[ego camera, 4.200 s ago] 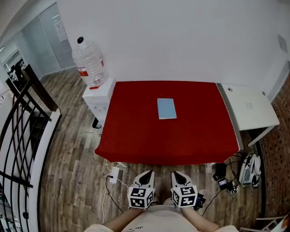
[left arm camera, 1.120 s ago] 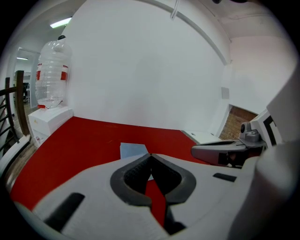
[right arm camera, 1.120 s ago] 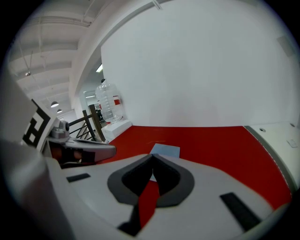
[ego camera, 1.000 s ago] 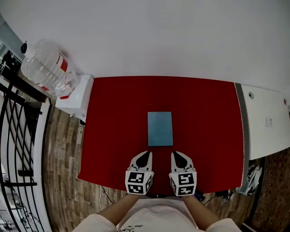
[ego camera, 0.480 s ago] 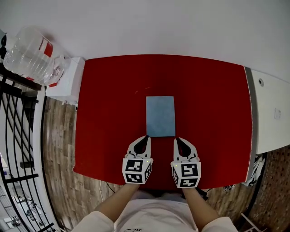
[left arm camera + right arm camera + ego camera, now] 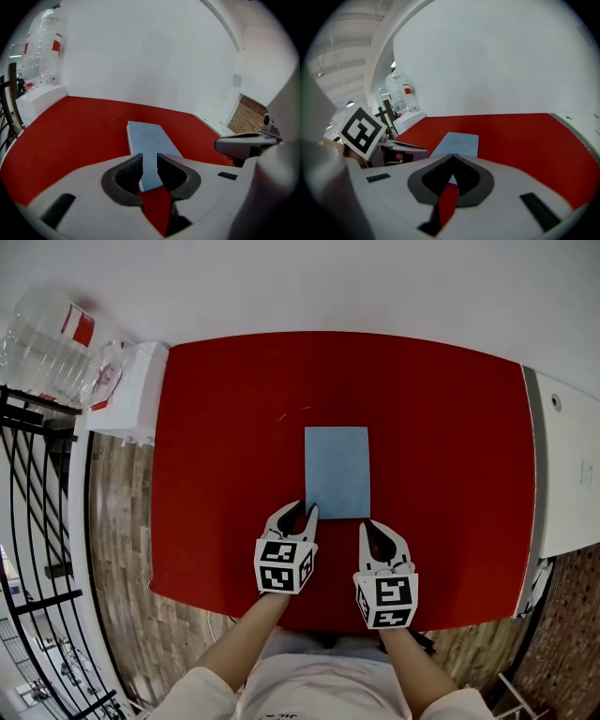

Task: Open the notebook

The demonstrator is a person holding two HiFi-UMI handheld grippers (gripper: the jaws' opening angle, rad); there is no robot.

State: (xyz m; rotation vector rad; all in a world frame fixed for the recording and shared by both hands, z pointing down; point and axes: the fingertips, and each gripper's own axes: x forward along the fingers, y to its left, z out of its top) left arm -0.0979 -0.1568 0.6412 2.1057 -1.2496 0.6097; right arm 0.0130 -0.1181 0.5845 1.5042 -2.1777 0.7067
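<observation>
A closed light-blue notebook [image 6: 337, 472] lies flat in the middle of the red table [image 6: 216, 427]. My left gripper [image 6: 306, 512] sits at the notebook's near left corner, and its jaws are opening with a narrow gap between them. In the left gripper view, the notebook [image 6: 147, 140] shows through the gap of the left gripper [image 6: 150, 161], and the pads are not pressing on it. My right gripper [image 6: 367, 525] hovers just short of the near right corner, shut and empty. In the right gripper view, the notebook [image 6: 459, 143] lies just beyond the closed tips of the right gripper [image 6: 452, 157].
A large water bottle [image 6: 56, 343] lies on a white stand [image 6: 131, 395] off the table's far left corner. A white side table [image 6: 567, 474] adjoins the right edge. A black railing [image 6: 37, 521] runs along the left over a wooden floor.
Both grippers have moved forward and down to the notebook's near edge. The left jaws, shut before, have parted. The notebook has not moved.
</observation>
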